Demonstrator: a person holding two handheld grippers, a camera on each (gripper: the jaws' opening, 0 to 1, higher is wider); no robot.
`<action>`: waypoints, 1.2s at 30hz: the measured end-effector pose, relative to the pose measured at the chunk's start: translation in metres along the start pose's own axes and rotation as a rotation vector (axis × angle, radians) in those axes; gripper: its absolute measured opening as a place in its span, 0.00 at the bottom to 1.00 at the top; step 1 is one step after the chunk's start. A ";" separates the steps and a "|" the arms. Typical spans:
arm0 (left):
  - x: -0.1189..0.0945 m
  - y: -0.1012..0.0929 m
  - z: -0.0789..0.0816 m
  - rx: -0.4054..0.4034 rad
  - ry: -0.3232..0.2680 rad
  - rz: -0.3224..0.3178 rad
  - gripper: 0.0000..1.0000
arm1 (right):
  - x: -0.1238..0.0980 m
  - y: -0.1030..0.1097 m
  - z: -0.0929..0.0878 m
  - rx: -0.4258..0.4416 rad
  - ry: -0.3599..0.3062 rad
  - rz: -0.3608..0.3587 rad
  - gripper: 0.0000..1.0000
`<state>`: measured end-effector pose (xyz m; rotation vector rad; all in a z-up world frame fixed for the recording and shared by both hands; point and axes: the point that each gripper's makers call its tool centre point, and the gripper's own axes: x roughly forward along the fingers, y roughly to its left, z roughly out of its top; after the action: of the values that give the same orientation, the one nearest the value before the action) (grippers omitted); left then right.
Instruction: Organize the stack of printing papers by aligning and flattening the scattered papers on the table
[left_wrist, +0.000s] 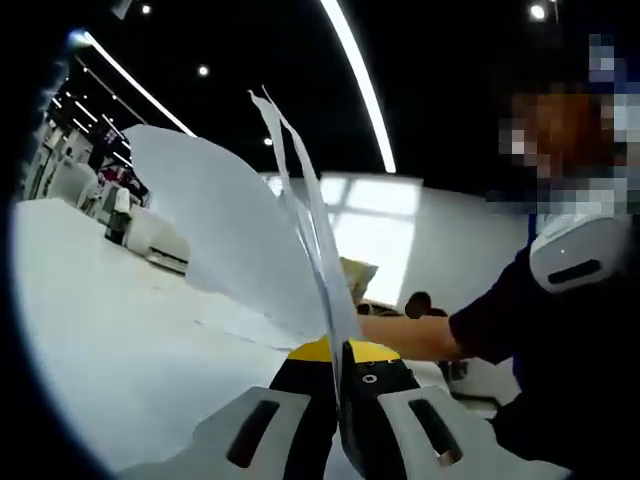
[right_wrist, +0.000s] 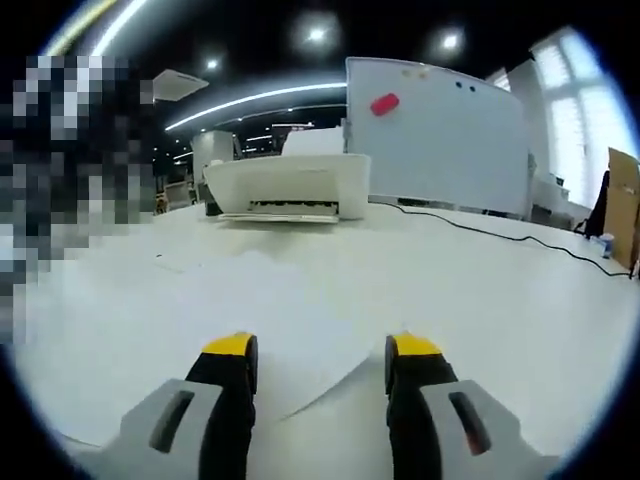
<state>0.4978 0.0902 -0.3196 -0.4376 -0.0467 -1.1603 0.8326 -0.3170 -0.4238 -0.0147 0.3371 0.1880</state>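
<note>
- White surface (right_wrist: 480, 290) runs to a printer (right_wrist: 288, 186) and whiteboard (right_wrist: 440, 135).
- My left gripper (left_wrist: 335, 375) has its jaws pinched on upright papers (left_wrist: 240, 235): light, floppy, best held near an edge.
- My right gripper (right_wrist: 320, 375), jaws spread, hovers over a flat sheet (right_wrist: 300, 330).

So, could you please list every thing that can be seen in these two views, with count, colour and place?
Held papers: a few sheets, white, standing up from the left gripper's shut jaws.
Flat sheet: one, white, on the table ahead of the right gripper.
Table: one, white.
Printer: one, white, far side of the table.
Whiteboard: one, white, behind the printer.
Cable: one, black, across the table.
Left gripper: yellow tips, shut.
Right gripper: yellow tips, open.
Person's arm: one, dark sleeve.
</note>
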 end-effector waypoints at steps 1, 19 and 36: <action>0.000 0.000 0.000 -0.001 0.000 0.000 0.06 | 0.001 0.000 0.000 0.000 -0.004 0.000 0.47; -0.003 0.004 -0.001 -0.009 0.000 -0.001 0.06 | 0.007 0.010 -0.007 -0.019 0.009 0.002 0.39; -0.003 0.007 -0.001 -0.008 0.003 0.005 0.06 | 0.004 0.009 -0.005 -0.012 0.007 -0.005 0.61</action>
<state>0.5022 0.0950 -0.3237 -0.4432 -0.0386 -1.1560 0.8331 -0.3073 -0.4302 -0.0276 0.3426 0.1853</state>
